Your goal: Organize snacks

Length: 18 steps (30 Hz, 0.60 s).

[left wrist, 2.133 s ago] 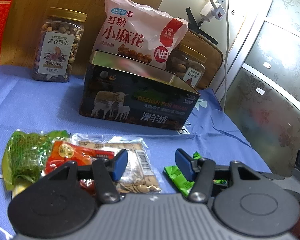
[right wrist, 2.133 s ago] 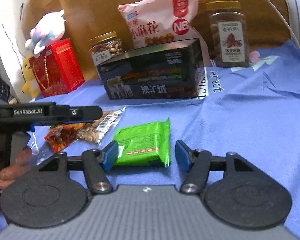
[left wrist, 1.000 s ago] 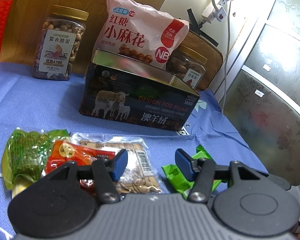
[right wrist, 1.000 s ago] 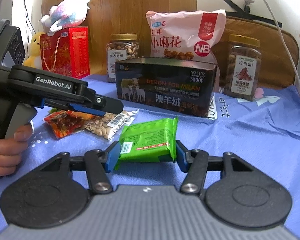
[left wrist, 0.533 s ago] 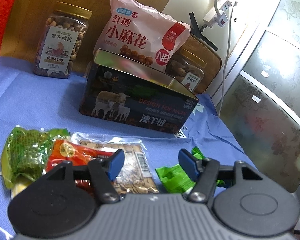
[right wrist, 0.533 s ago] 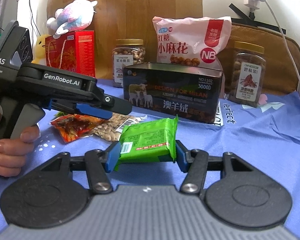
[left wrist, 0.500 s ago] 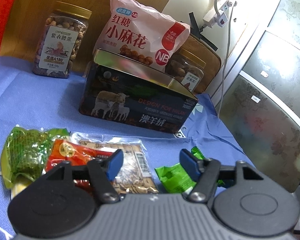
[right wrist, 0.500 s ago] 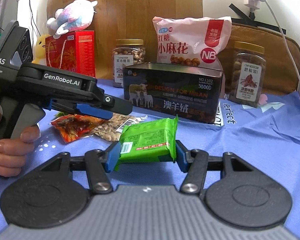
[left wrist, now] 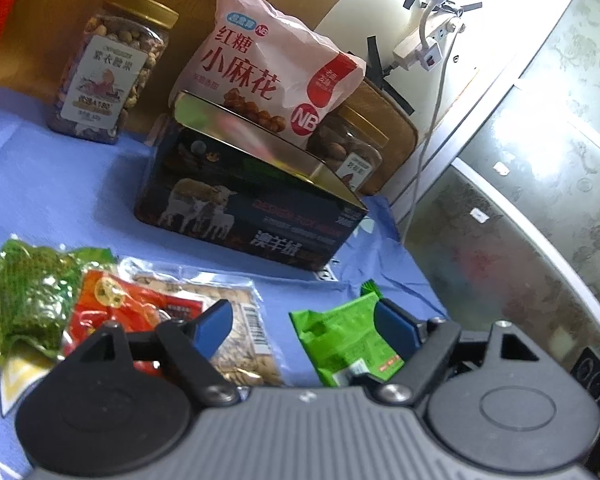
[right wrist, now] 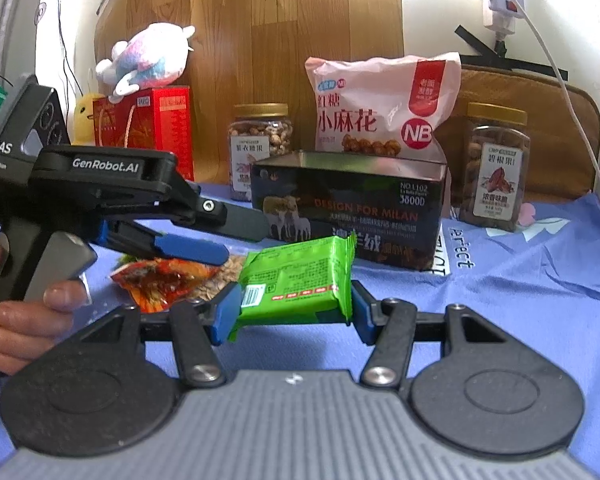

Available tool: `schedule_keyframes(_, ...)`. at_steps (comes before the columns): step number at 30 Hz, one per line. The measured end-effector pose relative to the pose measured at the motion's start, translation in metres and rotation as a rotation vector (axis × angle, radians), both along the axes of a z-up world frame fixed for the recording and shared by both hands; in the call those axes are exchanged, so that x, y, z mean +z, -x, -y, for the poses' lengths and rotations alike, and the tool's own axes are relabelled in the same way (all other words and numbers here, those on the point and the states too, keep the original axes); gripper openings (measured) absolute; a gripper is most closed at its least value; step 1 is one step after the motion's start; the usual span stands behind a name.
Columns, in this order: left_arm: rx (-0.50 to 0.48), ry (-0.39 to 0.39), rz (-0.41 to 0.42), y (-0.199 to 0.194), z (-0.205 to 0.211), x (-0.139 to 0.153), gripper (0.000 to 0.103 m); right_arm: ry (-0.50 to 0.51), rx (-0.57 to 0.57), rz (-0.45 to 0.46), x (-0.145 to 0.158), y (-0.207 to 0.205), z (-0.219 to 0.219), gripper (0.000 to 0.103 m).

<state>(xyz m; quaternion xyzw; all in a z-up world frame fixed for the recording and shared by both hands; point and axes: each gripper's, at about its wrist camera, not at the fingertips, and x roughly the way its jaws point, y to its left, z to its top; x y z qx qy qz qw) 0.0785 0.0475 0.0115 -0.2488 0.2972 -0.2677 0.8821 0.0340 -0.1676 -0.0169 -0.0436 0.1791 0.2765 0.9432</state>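
1. The right gripper (right wrist: 292, 312) is closed on a green snack packet (right wrist: 300, 276), its blue pads pressing the packet's two short ends; the packet is held clear of the blue cloth (right wrist: 520, 304).
2. The left gripper (left wrist: 304, 326) is spread wide and grips nothing; it hangs above a clear packet of seeds (left wrist: 240, 320) and a red snack packet (left wrist: 120, 308).
3. From the left wrist view, the green snack packet (left wrist: 348, 336) sits just inside the left gripper's right finger.
4. A green mesh-patterned packet (left wrist: 32, 304) lies left of the red one, touching it.
5. Behind the packets stands an open dark tin (right wrist: 352, 208) printed with sheep.
6. A pink bag of twisted snacks (right wrist: 384, 108) leans behind the tin, with a nut jar (right wrist: 260, 140) to its left and a pecan jar (right wrist: 496, 168) to its right.
7. A red gift box (right wrist: 148, 124) stands far left with a plush toy (right wrist: 148, 60) on top.
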Motion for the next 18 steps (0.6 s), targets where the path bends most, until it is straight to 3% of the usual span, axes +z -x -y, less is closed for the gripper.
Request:
schedule_keyframes(8,-0.042,0.051,-0.014,-0.001,0.000,-0.001,0.081,-0.016,0.052,0.007,0.000,0.005,-0.014,0.060)
schedule_keyframes(18,-0.017,0.027,-0.005,-0.001,0.000,-0.002,0.054,0.015,0.061,0.000,-0.006,0.005,-0.024,0.060)
